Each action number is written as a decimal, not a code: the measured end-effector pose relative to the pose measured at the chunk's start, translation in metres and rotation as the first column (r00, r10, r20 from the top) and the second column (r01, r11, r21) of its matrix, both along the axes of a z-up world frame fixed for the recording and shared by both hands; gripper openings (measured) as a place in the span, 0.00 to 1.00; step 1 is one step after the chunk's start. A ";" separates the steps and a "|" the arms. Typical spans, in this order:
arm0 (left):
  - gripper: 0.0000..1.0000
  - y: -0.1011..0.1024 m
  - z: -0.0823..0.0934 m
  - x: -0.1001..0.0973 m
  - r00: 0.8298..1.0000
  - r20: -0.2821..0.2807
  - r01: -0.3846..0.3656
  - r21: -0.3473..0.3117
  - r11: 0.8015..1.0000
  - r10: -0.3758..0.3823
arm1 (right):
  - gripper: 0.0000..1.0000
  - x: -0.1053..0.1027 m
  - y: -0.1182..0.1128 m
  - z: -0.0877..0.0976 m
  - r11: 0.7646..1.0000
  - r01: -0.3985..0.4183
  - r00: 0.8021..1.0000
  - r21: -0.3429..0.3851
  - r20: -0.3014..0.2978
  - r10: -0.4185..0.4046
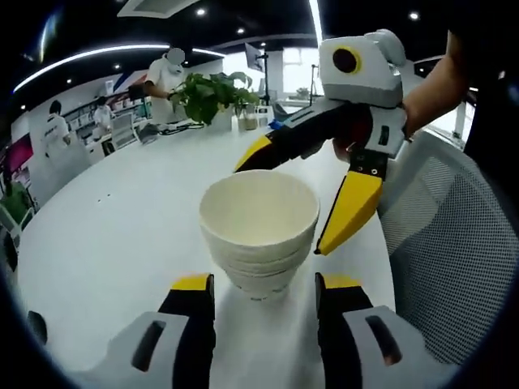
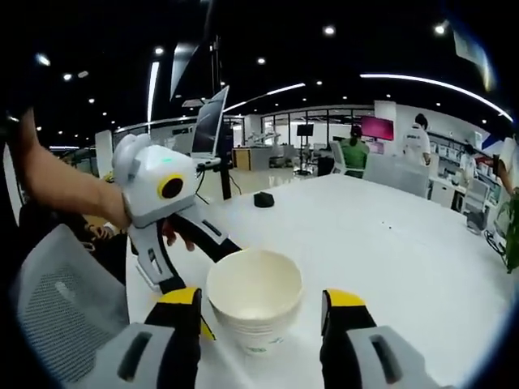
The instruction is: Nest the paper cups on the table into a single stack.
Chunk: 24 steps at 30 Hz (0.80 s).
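Observation:
A stack of white paper cups [image 1: 259, 235] stands upright on the white table [image 1: 122, 235], near its edge. My left gripper [image 1: 266, 284] is open, its yellow-tipped jaws on either side of the stack's base. From the right, my right gripper [image 1: 280, 208] reaches in open, one jaw behind the rim and one at the stack's right side. In the right gripper view the same stack [image 2: 255, 308] sits between the open jaws of my right gripper [image 2: 263, 298]. There the left gripper [image 2: 214, 290] comes in from the left, held in a hand. I cannot tell whether any jaw touches the cups.
A grey mesh chair [image 1: 454, 243] stands close beside the table edge, also visible as the chair [image 2: 57, 284]. A potted plant [image 1: 215, 93] stands at the table's far end. A small dark object [image 2: 263, 199] lies on the table, with a monitor [image 2: 209, 121] behind it. People stand in the background.

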<state>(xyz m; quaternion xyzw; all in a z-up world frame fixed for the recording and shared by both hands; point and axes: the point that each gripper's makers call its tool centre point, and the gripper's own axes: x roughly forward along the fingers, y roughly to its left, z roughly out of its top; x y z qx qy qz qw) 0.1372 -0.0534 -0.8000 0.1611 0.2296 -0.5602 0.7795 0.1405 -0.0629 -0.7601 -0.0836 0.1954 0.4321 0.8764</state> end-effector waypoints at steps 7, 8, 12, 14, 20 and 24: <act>0.35 -0.004 -0.003 0.004 1.000 0.004 0.009 -0.004 1.000 -0.009 | 0.53 0.002 0.001 -0.004 1.000 -0.014 1.000 -0.016 -0.003 0.014; 0.36 -0.004 -0.003 0.005 1.000 0.012 0.010 0.000 1.000 -0.010 | 0.52 0.002 0.001 -0.005 1.000 -0.015 1.000 -0.017 -0.005 0.014; 0.35 -0.004 -0.002 0.007 1.000 0.024 0.012 0.007 1.000 -0.013 | 0.46 0.001 0.001 -0.007 1.000 -0.021 1.000 -0.023 -0.006 0.021; 0.35 -0.003 -0.002 0.007 1.000 0.025 0.016 0.012 1.000 -0.016 | 0.46 0.001 0.002 -0.005 1.000 -0.018 1.000 -0.019 -0.008 0.018; 0.35 -0.004 0.002 0.012 0.999 0.029 0.021 0.015 1.000 -0.022 | 0.45 0.006 0.003 0.001 1.000 -0.012 1.000 -0.002 0.000 0.012; 0.35 -0.005 0.005 0.018 0.999 0.028 0.021 0.017 1.000 -0.021 | 0.45 0.013 0.002 0.003 1.000 -0.003 1.000 0.008 0.000 0.003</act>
